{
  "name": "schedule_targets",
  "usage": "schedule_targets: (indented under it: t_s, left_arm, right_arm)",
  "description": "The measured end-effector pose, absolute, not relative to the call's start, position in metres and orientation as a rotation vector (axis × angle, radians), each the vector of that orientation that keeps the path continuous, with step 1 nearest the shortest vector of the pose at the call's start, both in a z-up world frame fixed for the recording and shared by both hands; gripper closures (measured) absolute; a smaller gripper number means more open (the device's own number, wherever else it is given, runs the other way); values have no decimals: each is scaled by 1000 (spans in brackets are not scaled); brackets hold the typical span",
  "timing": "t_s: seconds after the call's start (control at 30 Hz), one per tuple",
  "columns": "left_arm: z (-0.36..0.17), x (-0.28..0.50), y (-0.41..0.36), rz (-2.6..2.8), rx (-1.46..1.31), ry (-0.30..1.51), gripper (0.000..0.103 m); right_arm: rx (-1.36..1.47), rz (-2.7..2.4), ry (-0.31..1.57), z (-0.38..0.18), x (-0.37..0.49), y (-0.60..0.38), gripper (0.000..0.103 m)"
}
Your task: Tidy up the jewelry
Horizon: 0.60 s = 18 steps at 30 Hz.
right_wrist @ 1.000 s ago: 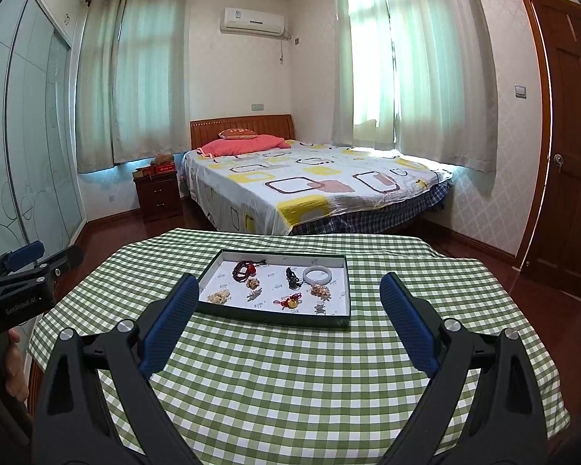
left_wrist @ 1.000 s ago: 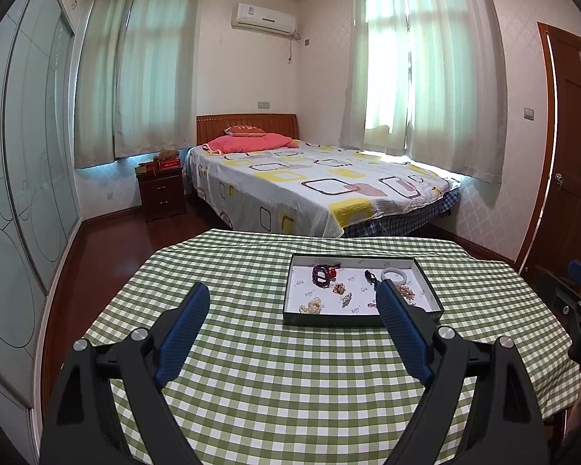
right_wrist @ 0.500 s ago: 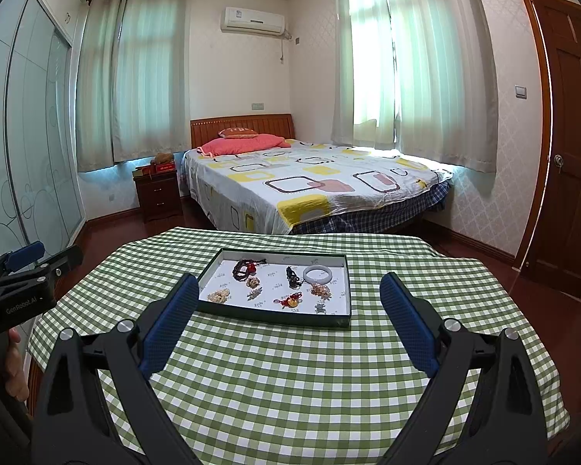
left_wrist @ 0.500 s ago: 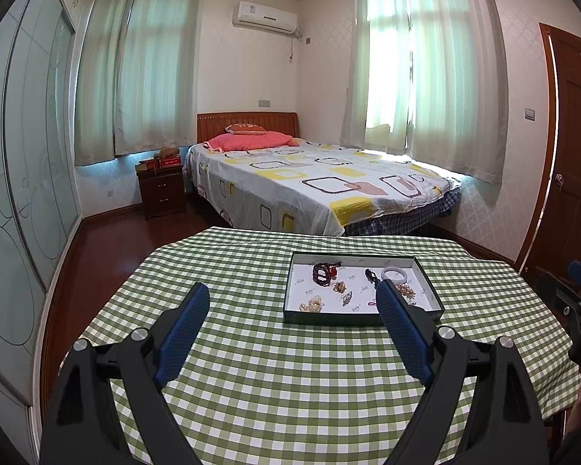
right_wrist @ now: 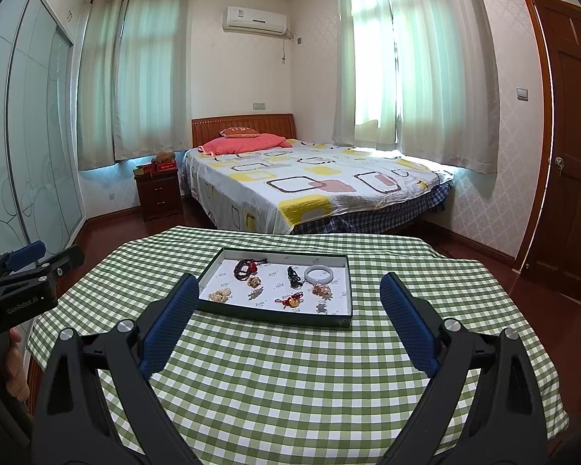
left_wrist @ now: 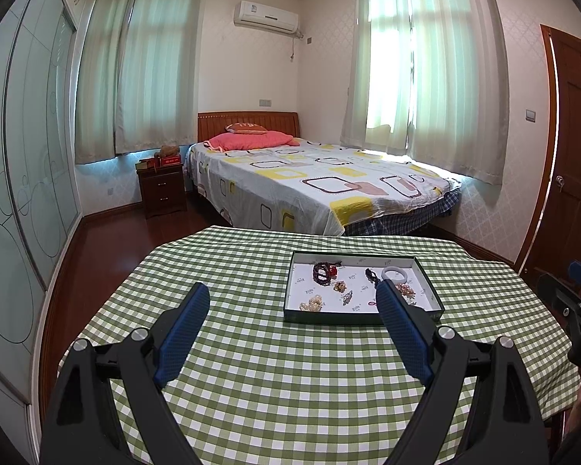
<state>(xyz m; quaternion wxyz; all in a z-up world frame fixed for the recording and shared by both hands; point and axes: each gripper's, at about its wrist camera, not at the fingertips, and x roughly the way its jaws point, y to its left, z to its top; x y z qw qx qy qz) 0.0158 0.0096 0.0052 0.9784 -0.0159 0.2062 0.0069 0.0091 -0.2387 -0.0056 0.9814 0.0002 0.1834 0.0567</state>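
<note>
Both claws agape — jewelry, perhaps brooches, in tray (right_wrist: 344, 312).

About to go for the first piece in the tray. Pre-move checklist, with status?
1. Left gripper jaws open, nothing between them: ok.
2. Right gripper jaws open, nothing between them: ok.
3. Tray flat on the checked tablecloth: ok.
4. White bangle lying clear of its neighbours: ok.
5. Cloth between grippers and tray bare: ok.
6. Small pieces tangled or loose: cannot tell.
</note>
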Motion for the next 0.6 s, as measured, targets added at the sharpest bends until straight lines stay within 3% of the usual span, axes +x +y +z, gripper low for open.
schedule_targets:
  t_s: [0.6]
  left_arm:
    - [2, 16, 3, 22, -16, 410, 18]
  right_arm:
    - [-5, 118, 379, -10, 9, -235, 11]
